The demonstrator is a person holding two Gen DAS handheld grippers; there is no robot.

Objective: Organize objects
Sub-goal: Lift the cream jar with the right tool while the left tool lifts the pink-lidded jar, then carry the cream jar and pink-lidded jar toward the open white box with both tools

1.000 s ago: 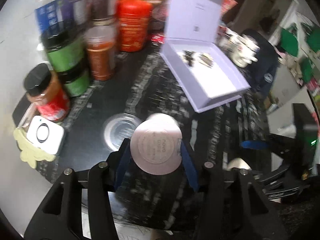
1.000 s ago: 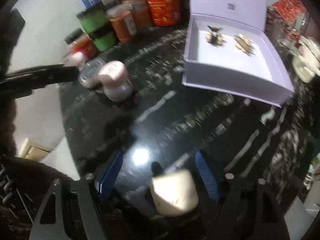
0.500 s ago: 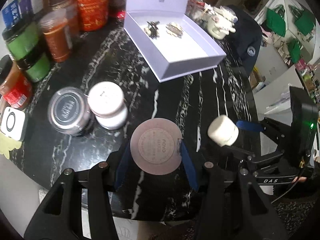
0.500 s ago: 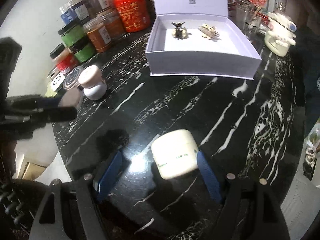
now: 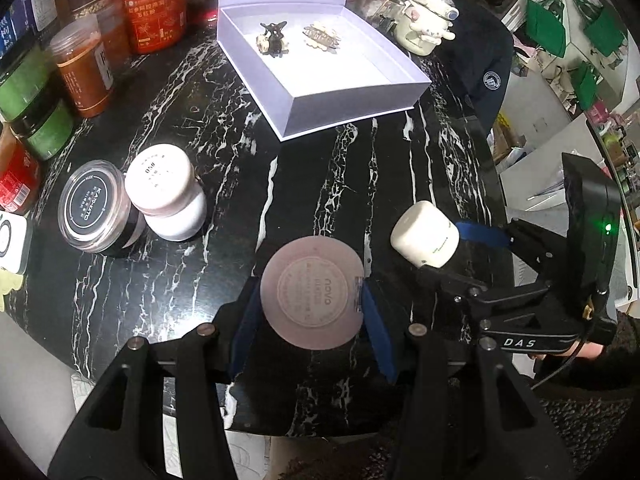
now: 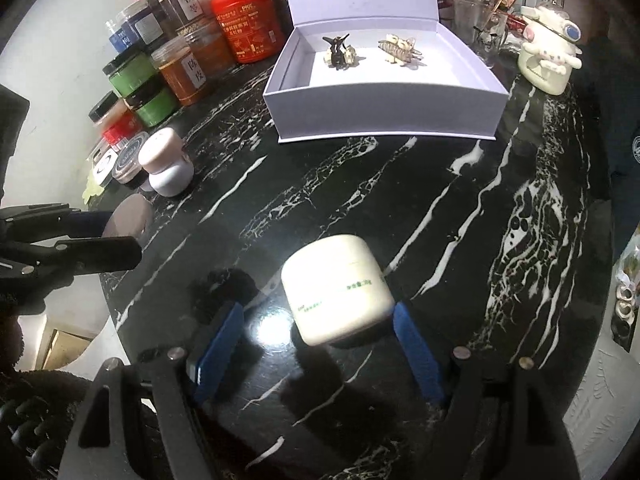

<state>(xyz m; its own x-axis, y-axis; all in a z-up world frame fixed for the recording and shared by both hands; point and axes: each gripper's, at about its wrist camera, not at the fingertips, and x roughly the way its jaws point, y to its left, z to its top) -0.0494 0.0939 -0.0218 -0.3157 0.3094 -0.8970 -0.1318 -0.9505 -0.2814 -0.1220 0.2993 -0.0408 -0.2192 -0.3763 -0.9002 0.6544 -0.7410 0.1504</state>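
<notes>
left tongs (image 5: 313, 312) pinching round pink compact (image 5: 312, 292) above near edge of black marble table (image 5: 320, 168). right tongs (image 6: 316, 344) spread wide, cream jar (image 6: 338, 294) between pads, touching right pad only, resting on table. open lavender box (image 6: 384, 116) with two hair clips at far side. white-and-pink bottle (image 5: 166, 192) just beside black-lidded jar (image 5: 96, 208) at left, spice jars behind.

We cannot read the small green print on the cream jar (image 6: 338, 288). The pink disc (image 5: 312, 292) hides whatever sits beneath it. The white device (image 5: 10, 236) is cut by the left edge, and the rear spice jars (image 6: 156, 28) overlap, hiding their labels.
</notes>
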